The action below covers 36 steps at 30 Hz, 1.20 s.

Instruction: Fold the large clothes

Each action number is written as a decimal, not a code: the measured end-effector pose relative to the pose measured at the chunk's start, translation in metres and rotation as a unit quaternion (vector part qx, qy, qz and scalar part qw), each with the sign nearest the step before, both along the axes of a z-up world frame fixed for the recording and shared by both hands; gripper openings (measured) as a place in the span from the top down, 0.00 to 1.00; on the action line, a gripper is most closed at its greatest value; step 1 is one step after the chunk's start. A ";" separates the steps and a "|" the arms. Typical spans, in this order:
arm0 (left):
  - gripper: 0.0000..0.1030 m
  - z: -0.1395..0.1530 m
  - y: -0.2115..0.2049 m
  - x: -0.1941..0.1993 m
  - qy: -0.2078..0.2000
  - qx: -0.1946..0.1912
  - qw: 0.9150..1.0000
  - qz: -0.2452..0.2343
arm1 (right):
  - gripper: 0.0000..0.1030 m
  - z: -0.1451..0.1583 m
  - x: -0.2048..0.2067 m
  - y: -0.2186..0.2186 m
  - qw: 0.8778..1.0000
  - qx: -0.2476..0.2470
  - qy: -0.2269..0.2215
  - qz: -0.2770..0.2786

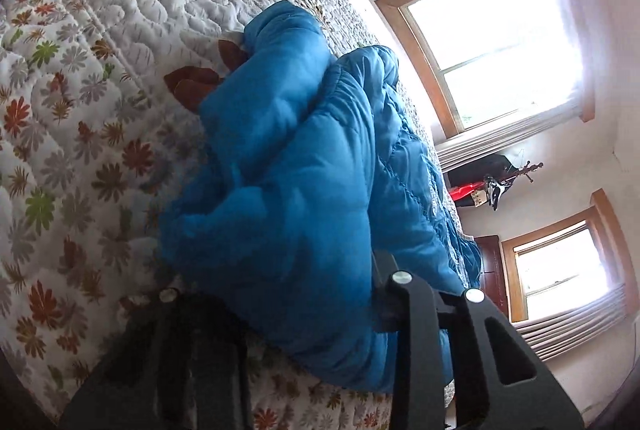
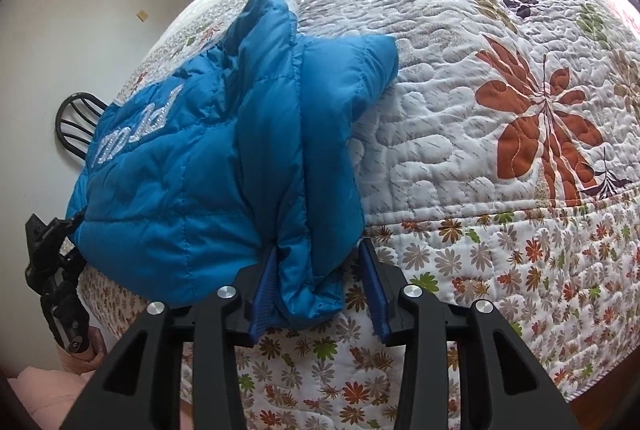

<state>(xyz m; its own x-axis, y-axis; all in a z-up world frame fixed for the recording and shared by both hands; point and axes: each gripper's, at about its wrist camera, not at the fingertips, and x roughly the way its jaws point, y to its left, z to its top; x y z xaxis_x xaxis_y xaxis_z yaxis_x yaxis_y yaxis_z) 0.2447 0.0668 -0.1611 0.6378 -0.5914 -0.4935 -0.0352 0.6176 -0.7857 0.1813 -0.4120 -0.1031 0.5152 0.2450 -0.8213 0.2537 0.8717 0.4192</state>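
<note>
In the left wrist view, the blue jacket [image 1: 304,165] filled the centre of the frame, bunched on the quilt [image 1: 80,109] that covered the bed. The left gripper [image 1: 280,310] sat at the bottom edge with the jacket's padded fabric bulging between its two black fingers [image 1: 408,314] and hiding their tips, so whether the pads pressed on the cloth could not be told. Two windows [image 1: 492,45] glared at the right of the frame.

In the right wrist view, the jacket [image 2: 208,165] lay at centre left on the quilt [image 2: 480,109], near the bed's left and front edges, with silver lettering [image 2: 132,125] on its back panel at the left. A fold of the jacket hung down between the blue pads [image 2: 264,294] of the right gripper [image 2: 320,294] at bottom centre. The left pad touched the fabric, while the right pad stood just clear of it, so the jaws were apart around the fold rather than clamped. At the far left edge, the left gripper [image 2: 52,270] showed as a dark shape by the jacket's corner. A chair back [image 2: 76,121] stood behind the bed at the left.
</note>
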 end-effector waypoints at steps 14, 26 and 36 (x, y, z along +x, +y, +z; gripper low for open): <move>0.78 0.104 -0.059 -0.022 -0.124 0.181 0.976 0.013 | 0.68 -0.023 -0.043 -0.054 0.992 -0.095 0.048 -0.066; 0.74 0.186 -0.234 -0.067 -0.270 0.351 0.886 -0.132 | 0.66 -0.038 -0.063 -0.102 0.992 -0.074 0.047 -0.095; 0.61 0.117 -0.317 -0.058 -0.216 0.364 0.858 -0.290 | 0.58 -0.044 -0.062 -0.099 0.993 -0.064 0.044 -0.084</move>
